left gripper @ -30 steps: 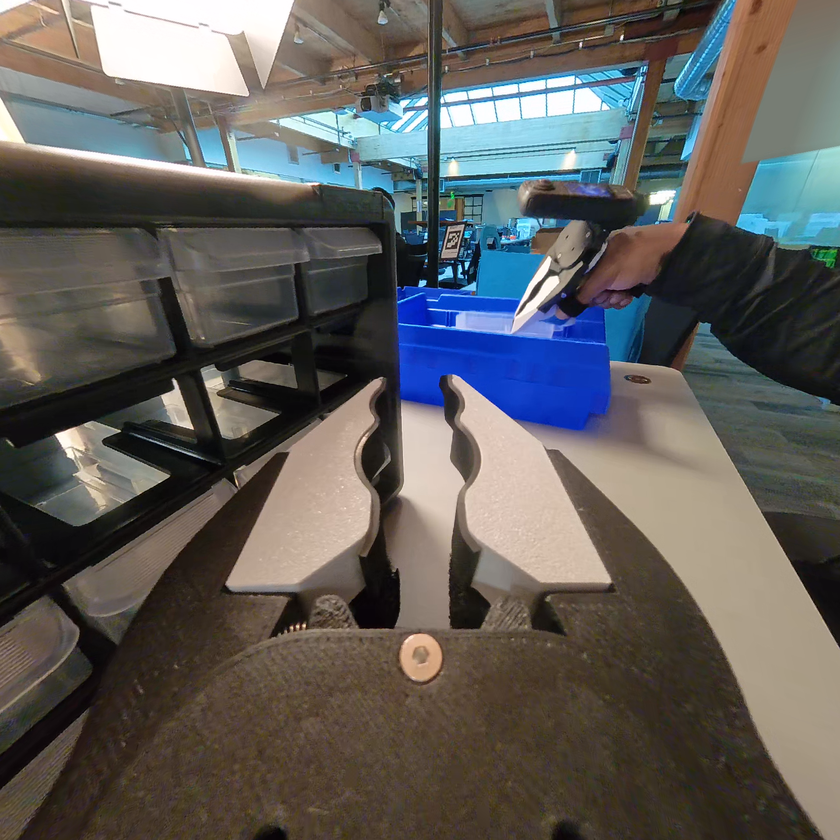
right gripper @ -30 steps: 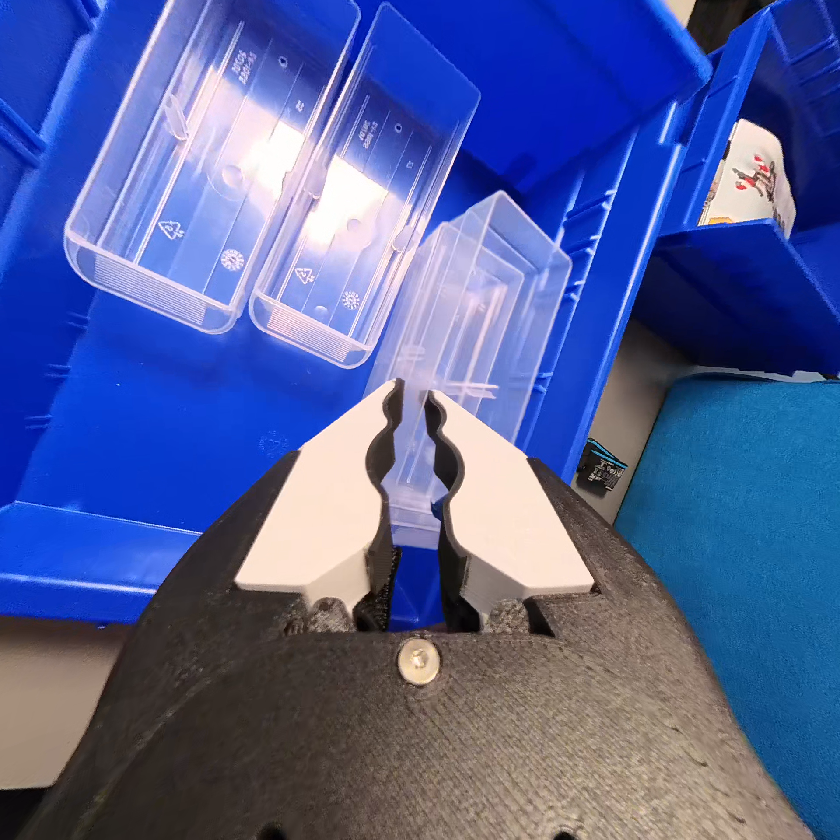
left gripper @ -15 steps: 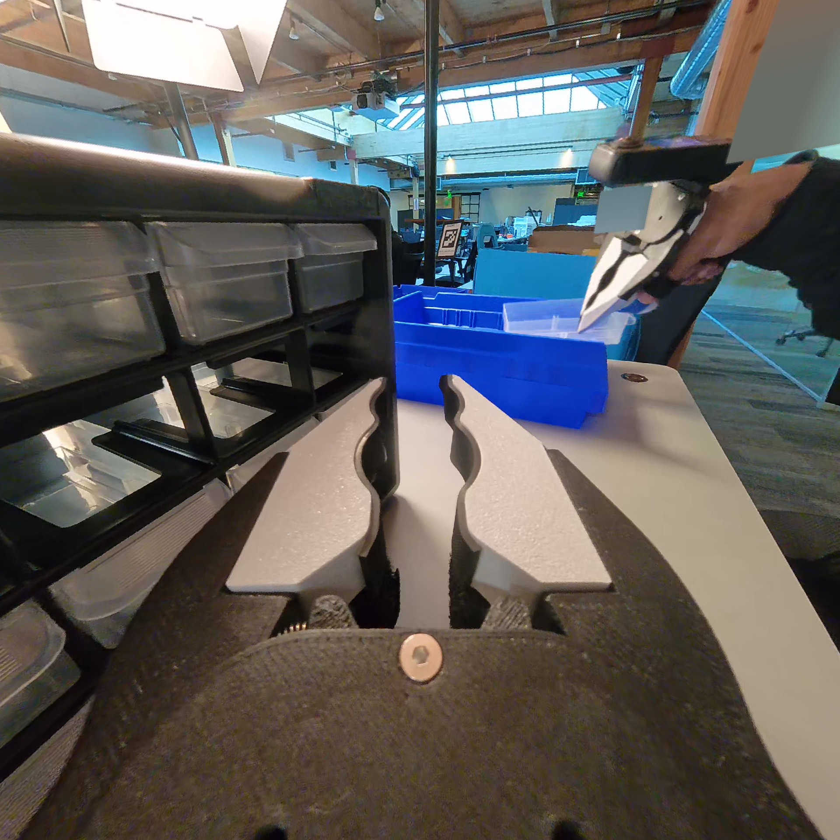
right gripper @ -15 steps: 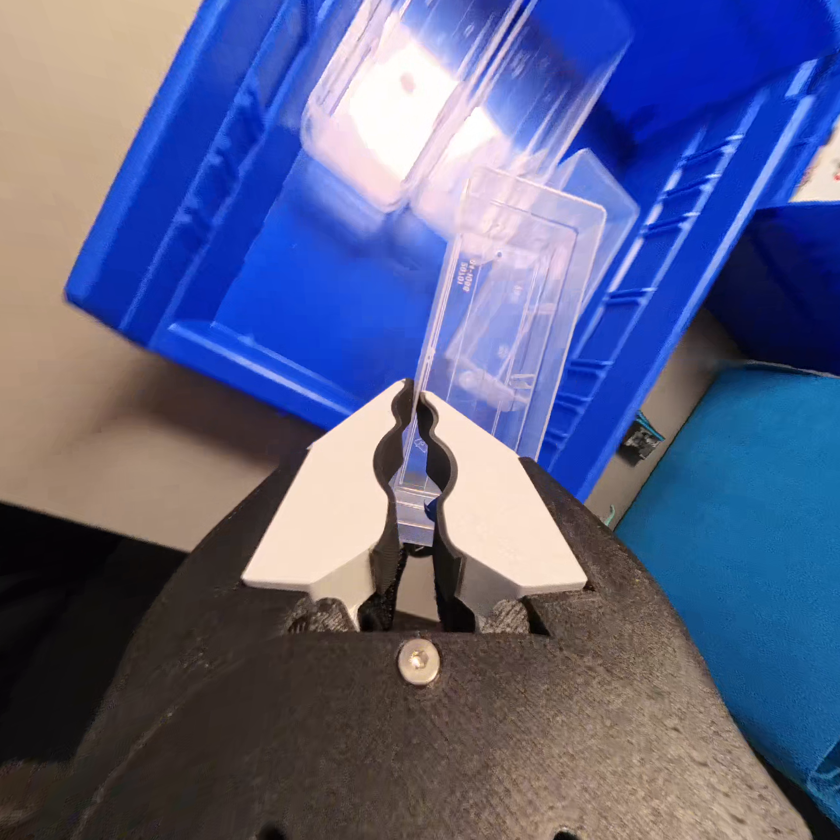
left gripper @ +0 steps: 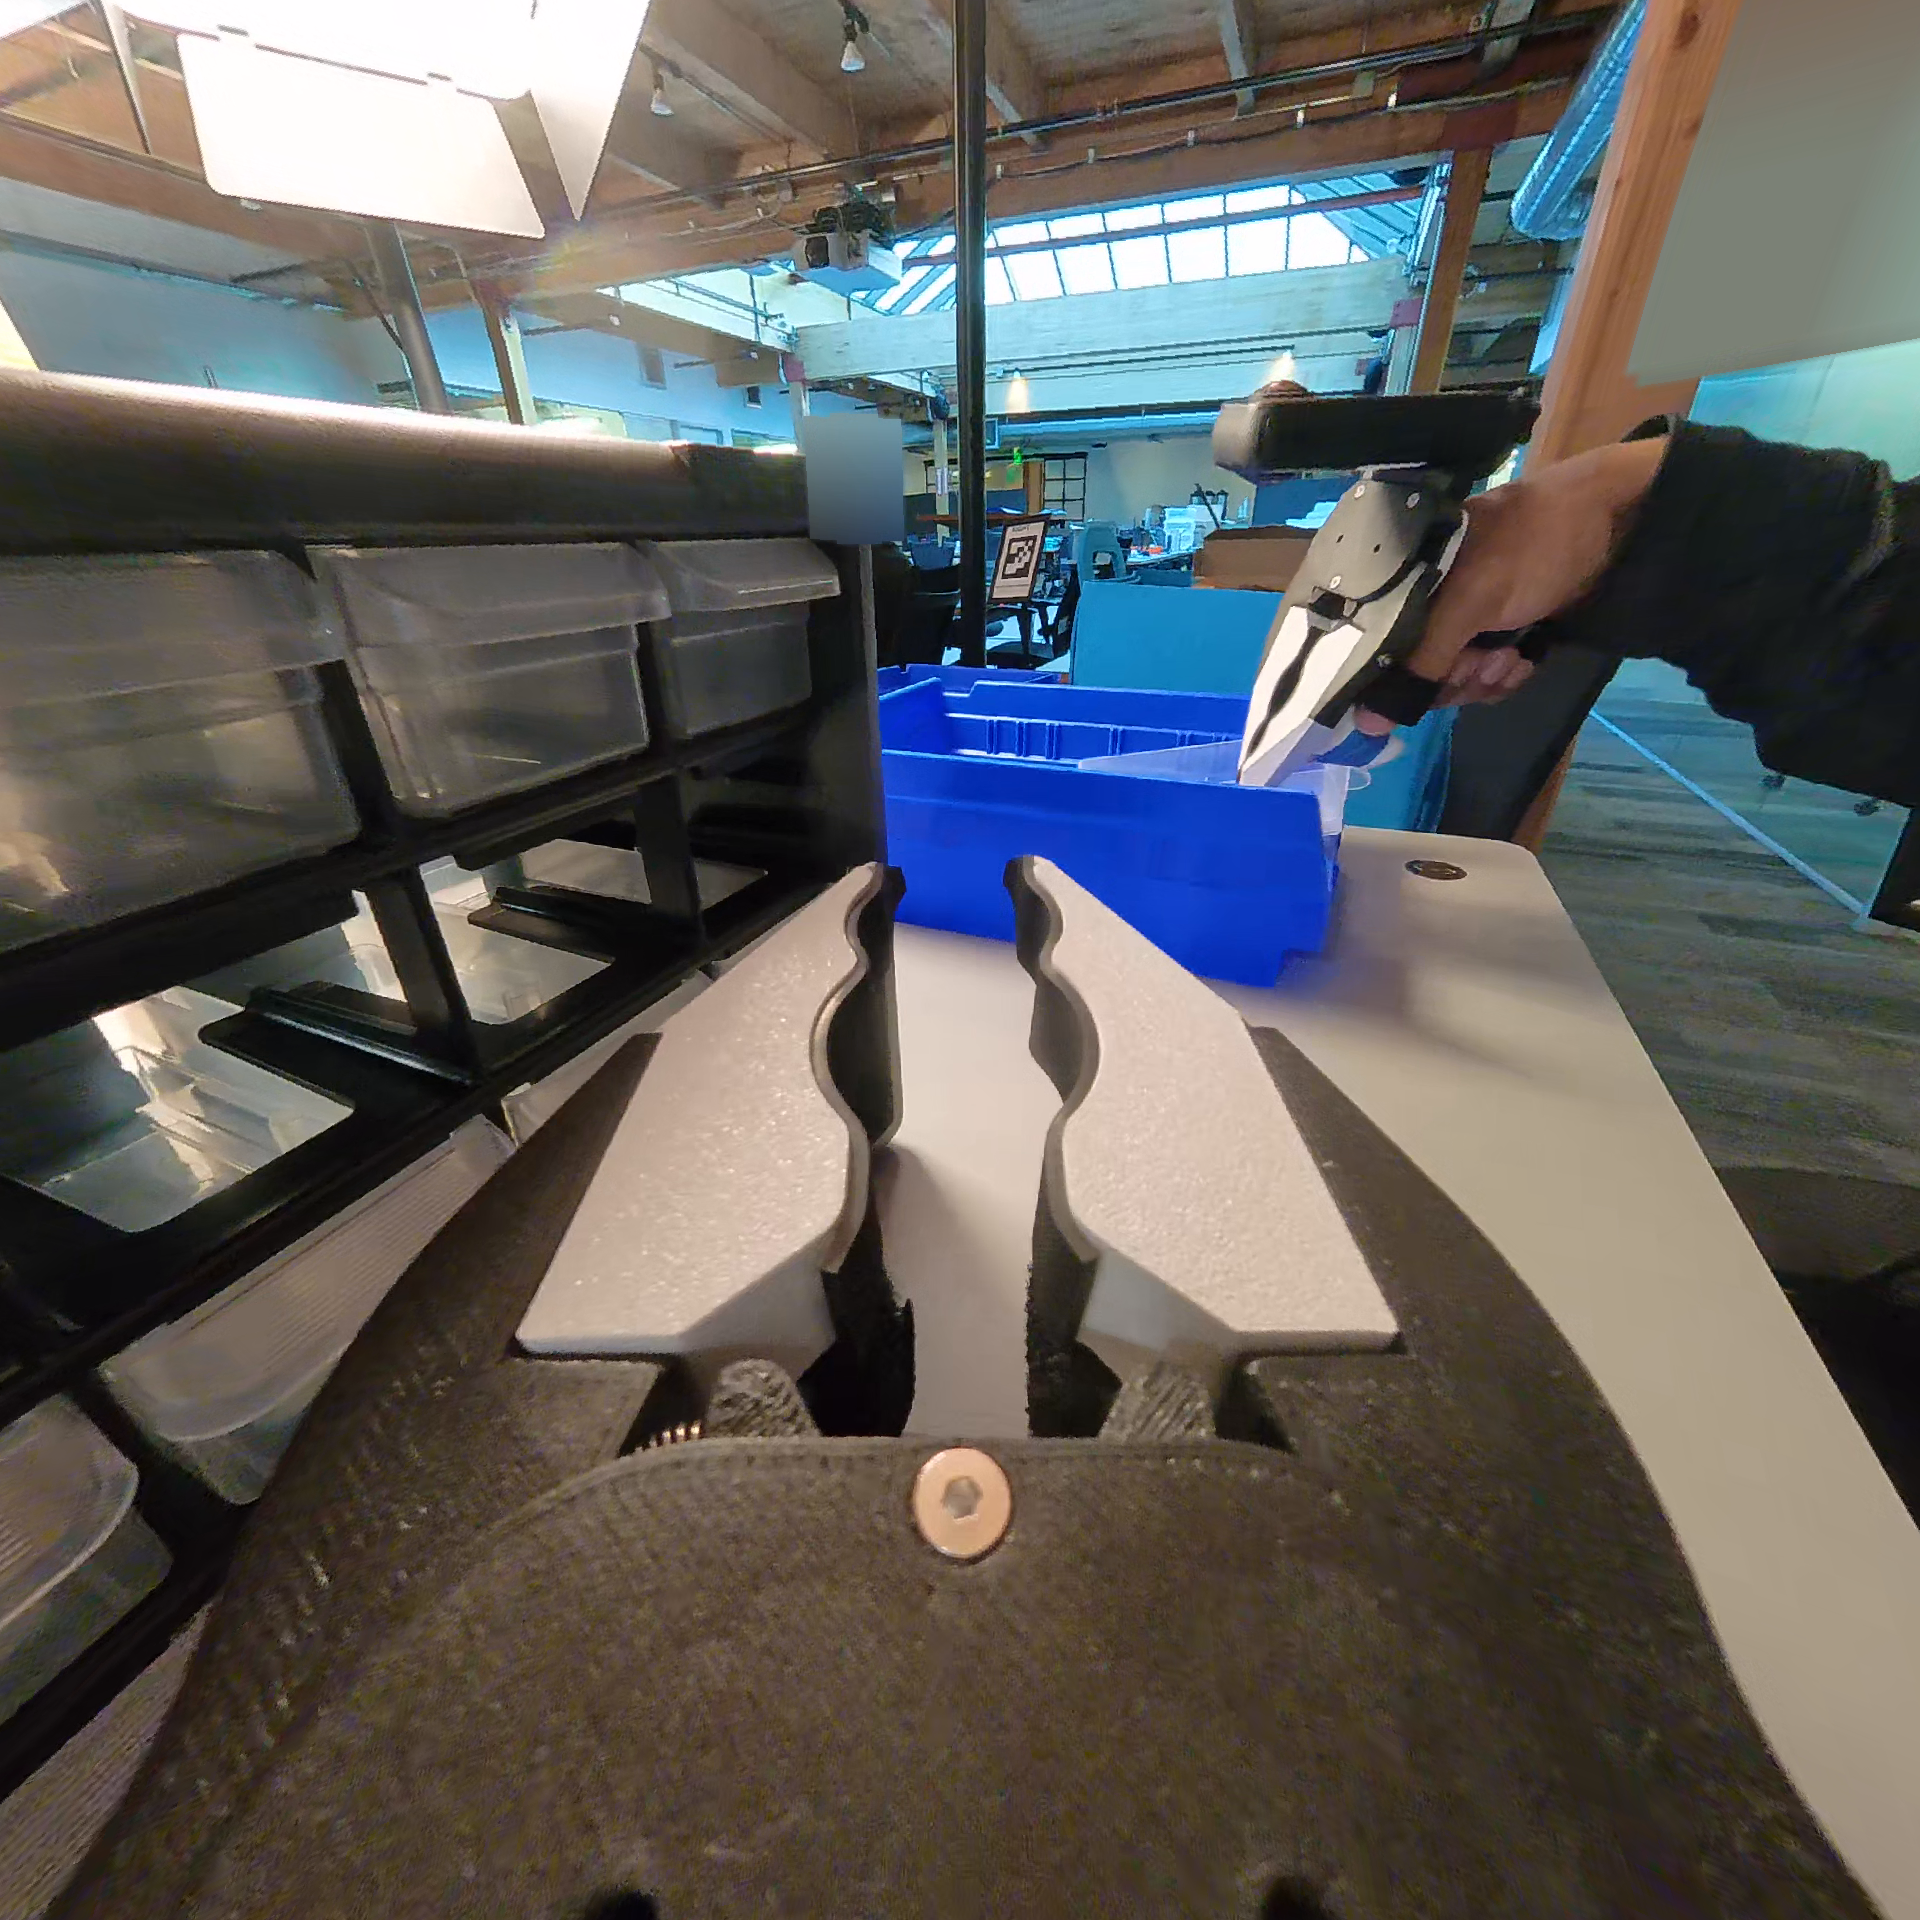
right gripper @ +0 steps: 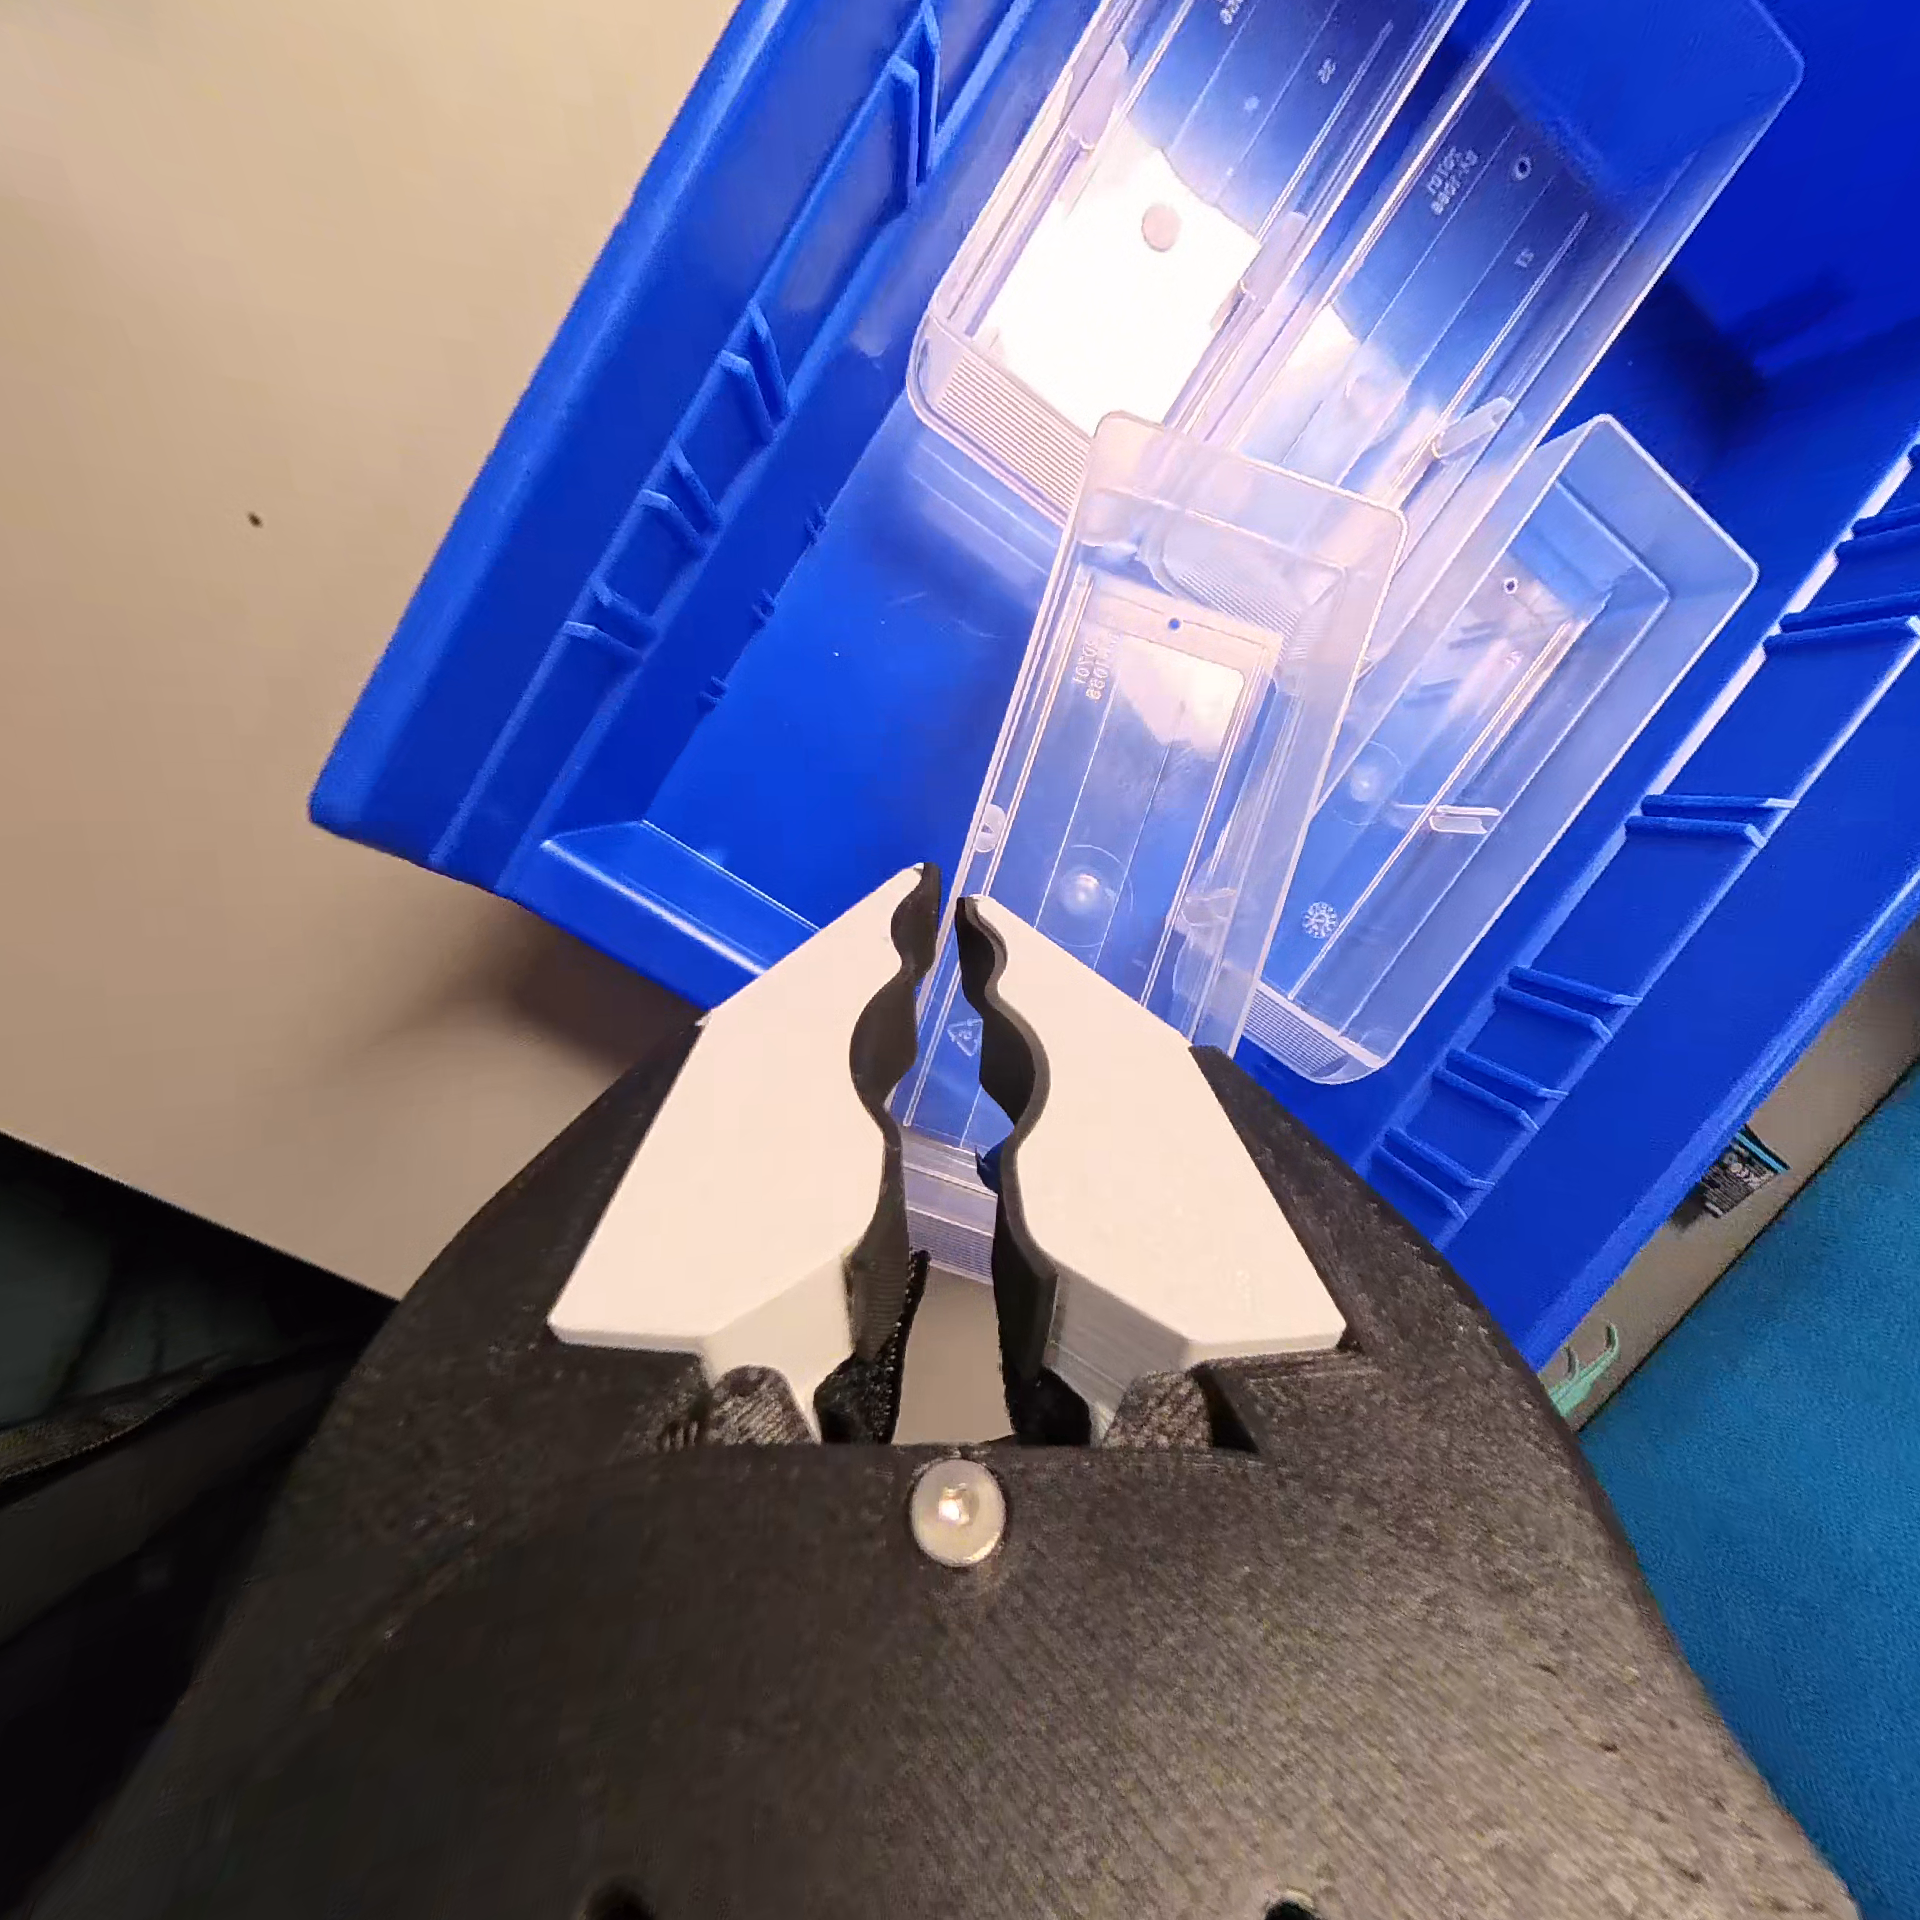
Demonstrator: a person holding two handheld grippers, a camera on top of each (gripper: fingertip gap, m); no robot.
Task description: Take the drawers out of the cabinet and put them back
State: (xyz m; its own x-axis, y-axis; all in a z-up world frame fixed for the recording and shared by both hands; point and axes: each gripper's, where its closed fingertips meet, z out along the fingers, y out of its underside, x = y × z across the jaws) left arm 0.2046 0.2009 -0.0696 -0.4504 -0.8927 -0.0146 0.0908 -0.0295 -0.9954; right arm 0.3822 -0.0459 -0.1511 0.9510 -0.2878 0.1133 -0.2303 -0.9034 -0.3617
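Note:
A black cabinet (left gripper: 416, 488) stands at the left with clear drawers (left gripper: 488, 675) in its top row and empty slots (left gripper: 582, 935) below. My left gripper (left gripper: 951, 883) is open and empty, its left finger beside the cabinet's right edge. My right gripper (right gripper: 948, 899) is shut on the side wall of a clear drawer (right gripper: 1174, 748), near its front end, and holds it tilted over the blue bin (right gripper: 727, 623). The left wrist view shows that gripper (left gripper: 1252, 774) at the bin's (left gripper: 1091, 862) right end, with the drawer (left gripper: 1174, 764) poking above the rim.
Several more clear drawers (right gripper: 1195, 208) lie in the bin, one (right gripper: 1507, 779) just right of the held one. The bin sits on a light table (left gripper: 1455, 1039). A person's hand (left gripper: 1538, 551) holds the right gripper. A teal surface (right gripper: 1766, 1455) lies to the right.
My right gripper closed on the clear drawer's wall and lifted its near end out of the stack in the bin, swinging left. The left gripper stayed open beside the cabinet.

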